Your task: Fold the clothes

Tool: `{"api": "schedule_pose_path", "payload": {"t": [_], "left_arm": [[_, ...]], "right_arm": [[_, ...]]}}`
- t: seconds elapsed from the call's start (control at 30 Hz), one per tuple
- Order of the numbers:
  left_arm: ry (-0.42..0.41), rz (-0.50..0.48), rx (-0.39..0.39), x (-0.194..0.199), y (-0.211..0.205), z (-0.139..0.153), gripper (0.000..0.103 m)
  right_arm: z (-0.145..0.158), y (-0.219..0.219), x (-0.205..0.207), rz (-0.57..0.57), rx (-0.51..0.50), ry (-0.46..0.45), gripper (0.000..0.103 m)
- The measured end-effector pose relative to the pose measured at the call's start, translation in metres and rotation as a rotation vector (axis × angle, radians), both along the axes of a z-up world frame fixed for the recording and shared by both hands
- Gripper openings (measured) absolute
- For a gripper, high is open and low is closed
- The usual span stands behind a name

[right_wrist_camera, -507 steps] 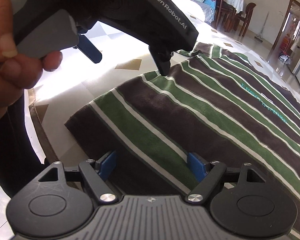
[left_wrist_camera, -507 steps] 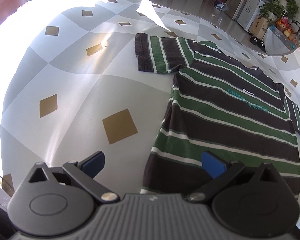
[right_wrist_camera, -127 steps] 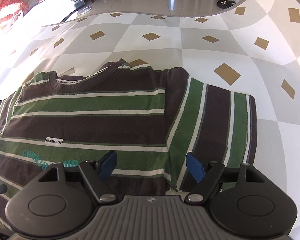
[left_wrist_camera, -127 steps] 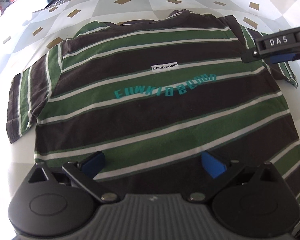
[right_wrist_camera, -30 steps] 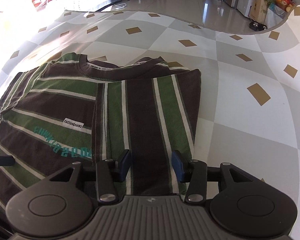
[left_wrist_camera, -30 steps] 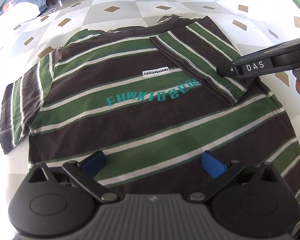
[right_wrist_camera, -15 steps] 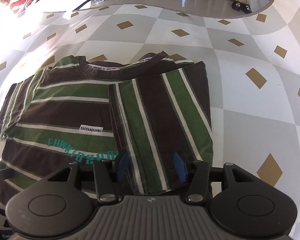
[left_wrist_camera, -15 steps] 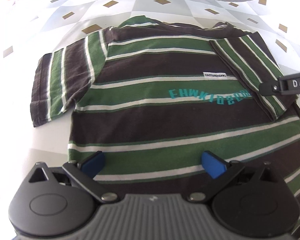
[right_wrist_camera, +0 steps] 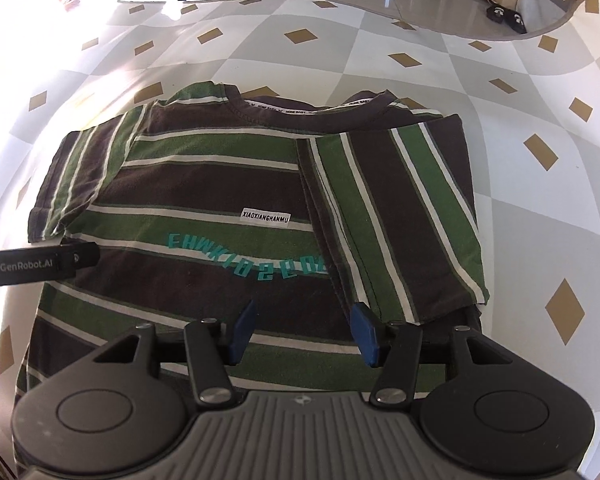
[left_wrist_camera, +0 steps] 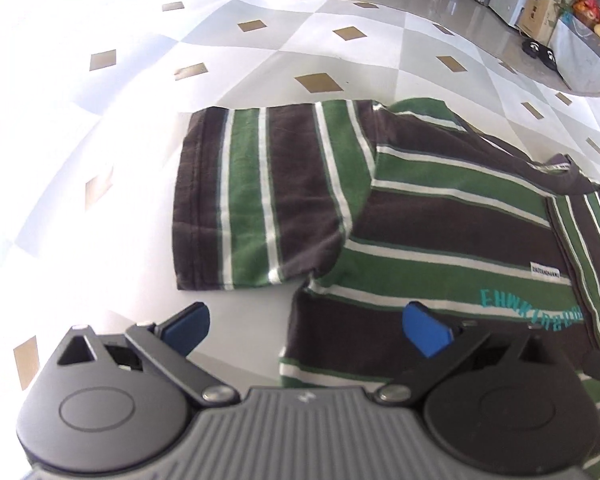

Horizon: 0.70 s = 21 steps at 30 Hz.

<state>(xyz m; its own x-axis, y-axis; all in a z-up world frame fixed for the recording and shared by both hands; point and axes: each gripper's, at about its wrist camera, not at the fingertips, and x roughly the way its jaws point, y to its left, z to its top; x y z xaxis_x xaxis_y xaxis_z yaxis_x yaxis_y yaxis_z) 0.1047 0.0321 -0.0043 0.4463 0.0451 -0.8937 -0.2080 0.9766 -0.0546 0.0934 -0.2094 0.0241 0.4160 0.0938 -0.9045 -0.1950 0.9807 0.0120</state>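
One sleeve (right_wrist_camera: 396, 216) of the striped T-shirt (right_wrist_camera: 204, 184) is already folded in across the chest, while the other sleeve (left_wrist_camera: 260, 204) lies spread flat on the checked bench (left_wrist_camera: 260, 48), sticking out sideways from the body of the shirt. You see the shirt face-up with its teal lettering (right_wrist_camera: 246, 258) and white label (right_wrist_camera: 265, 214) showing, collar at the far side and hem toward you. That open sleeve is what the coming move likely turns on: from your left tool (left_wrist_camera: 306, 326) it lies just ahead and a little to the left, its long axis running across the view, out from the shoulder seam to the cuff edge, and its near hem close above the tool's fingers. Your left tool is plainly the nearer one; in the right wrist view it reaches in at the shirt's side just below that sleeve. Its jaws stand spread wide, nothing between them, one finger over bare bench and the other over the shirt's body. Your right tool (right_wrist_camera: 304, 332) hovers over the shirt's lower half beside the folded sleeve's corner, jaws part-way apart and gripping no cloth.
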Motion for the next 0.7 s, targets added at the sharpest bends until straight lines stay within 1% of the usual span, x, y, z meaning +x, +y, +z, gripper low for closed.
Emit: {"api": "schedule_pose_path", "payload": {"t": [0.13,0.27,0.37,0.4,0.43,0.5,0.7], "left_arm": [[-0.029,0.078,-0.023,0.011,0.028,0.002,0.103],[-0.052,0.151,-0.026,0.02,0.053,0.0,0.103],[-0.064,0.179,-0.037,0.025,0.066,-0.003,0.102],[-0.065,0.182,-0.042,0.026,0.068,-0.004,0.099],[-0.067,0.185,-0.047,0.028,0.07,-0.006,0.094],[-0.07,0.191,-0.057,0.031,0.074,-0.008,0.09],[-0.089,0.203,-0.077,0.038,0.079,-0.011,0.09]], "right_arm": [[-0.003,0.003,0.003,0.012,0.001,0.012,0.051],[-0.007,0.011,0.003,0.041,-0.004,0.022,0.051],[-0.01,0.018,0.002,0.074,-0.023,0.022,0.051],[-0.012,0.02,0.002,0.086,-0.032,0.022,0.051],[-0.013,0.022,0.002,0.096,-0.041,0.023,0.051],[-0.016,0.026,0.002,0.112,-0.056,0.025,0.051],[-0.022,0.03,0.004,0.129,-0.063,0.041,0.051]]}}
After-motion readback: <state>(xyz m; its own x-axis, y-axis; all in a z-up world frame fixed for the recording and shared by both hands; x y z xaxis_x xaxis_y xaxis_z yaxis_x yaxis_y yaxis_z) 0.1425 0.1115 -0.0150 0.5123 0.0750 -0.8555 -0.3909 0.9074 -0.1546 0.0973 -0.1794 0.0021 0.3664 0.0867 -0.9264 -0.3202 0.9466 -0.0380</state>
